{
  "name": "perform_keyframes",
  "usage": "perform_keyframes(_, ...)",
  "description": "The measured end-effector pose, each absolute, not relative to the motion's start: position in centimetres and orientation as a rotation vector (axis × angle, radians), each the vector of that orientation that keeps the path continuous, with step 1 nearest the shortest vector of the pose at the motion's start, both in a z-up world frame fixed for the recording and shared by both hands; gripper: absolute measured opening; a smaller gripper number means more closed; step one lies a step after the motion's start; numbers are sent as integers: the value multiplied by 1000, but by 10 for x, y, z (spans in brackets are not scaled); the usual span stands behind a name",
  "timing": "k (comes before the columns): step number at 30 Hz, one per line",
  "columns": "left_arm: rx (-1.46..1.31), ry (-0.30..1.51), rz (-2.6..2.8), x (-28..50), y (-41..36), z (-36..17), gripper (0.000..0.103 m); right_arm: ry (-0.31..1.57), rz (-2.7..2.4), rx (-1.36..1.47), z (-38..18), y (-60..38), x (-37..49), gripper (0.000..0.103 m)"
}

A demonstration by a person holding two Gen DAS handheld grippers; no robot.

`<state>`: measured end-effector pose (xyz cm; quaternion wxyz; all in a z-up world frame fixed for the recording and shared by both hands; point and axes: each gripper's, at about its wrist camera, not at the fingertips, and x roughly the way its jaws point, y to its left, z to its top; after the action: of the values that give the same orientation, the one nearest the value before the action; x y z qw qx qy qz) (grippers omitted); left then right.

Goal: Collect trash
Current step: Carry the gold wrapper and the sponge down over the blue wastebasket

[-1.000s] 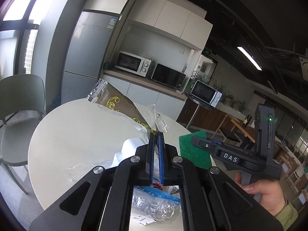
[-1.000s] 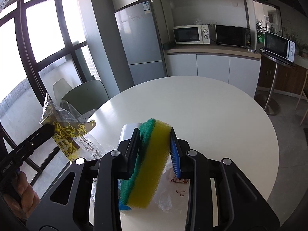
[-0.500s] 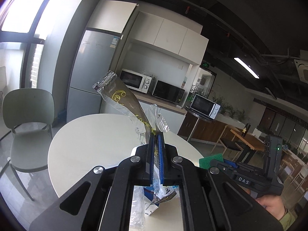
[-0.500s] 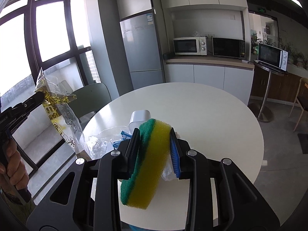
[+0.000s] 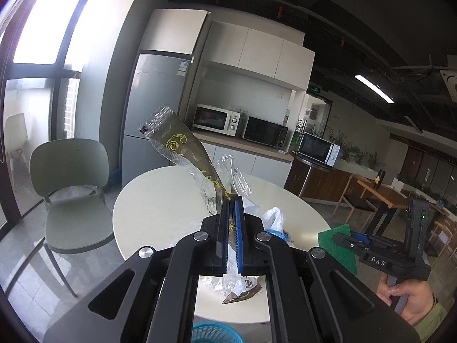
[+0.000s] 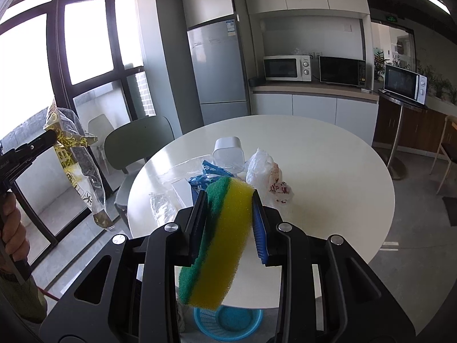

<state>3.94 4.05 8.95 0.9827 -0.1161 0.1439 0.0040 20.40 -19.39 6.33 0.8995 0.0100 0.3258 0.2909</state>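
Left gripper [image 5: 232, 208]: fingers pinched nearly together on a dark wrapper with gold print [image 5: 182, 148]. Most of the wrapper stands up and away past the fingertips; a short crumpled tail hangs behind the pads. It is clear of the tabletop [image 5: 160, 197].

Right gripper [image 6: 228, 200]: fingers part-way open, clamped on the flat faces of a green-and-yellow sponge [image 6: 220, 234], which hangs tilted below the pads.

A blue basket [image 6: 228, 318] sits on the floor, below and behind both sets of fingers, under the near rim of the tabletop. It is probably the drop point.

Remaining on the tabletop ahead of the right fingers: white crumpled bag [image 6: 265, 171], blue packet [image 6: 207, 175], clear film, white cup [image 6: 228, 150].

For you, as judgement:
- Bring the left fingers over the basket's mouth before you release; the wrapper is light and tall and may drift or catch on the pads.
- Point the fingers downward, so the long end leads in.
- Keep the two grippers apart, so the sponge does not snag the wrapper.
- Open fully, and check that the tail lets go.
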Motion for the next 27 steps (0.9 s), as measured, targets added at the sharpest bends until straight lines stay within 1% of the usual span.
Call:
perform_keyframes(11,-144,446,18,11,31,31,3,753,600,36,15,-206,147,29)
perform_keyframes(16,-119,551,19,6,31,-14,3,790,607,33,-9,-207,122,29)
perform_keyframes(21,-151,672,27,8,38,-60,3,841,604,-12,-37,-199,103,29)
perform_keyframes(27,-169,765,25,14,37,-111,3,934,596,-45,-82,-189,92,29)
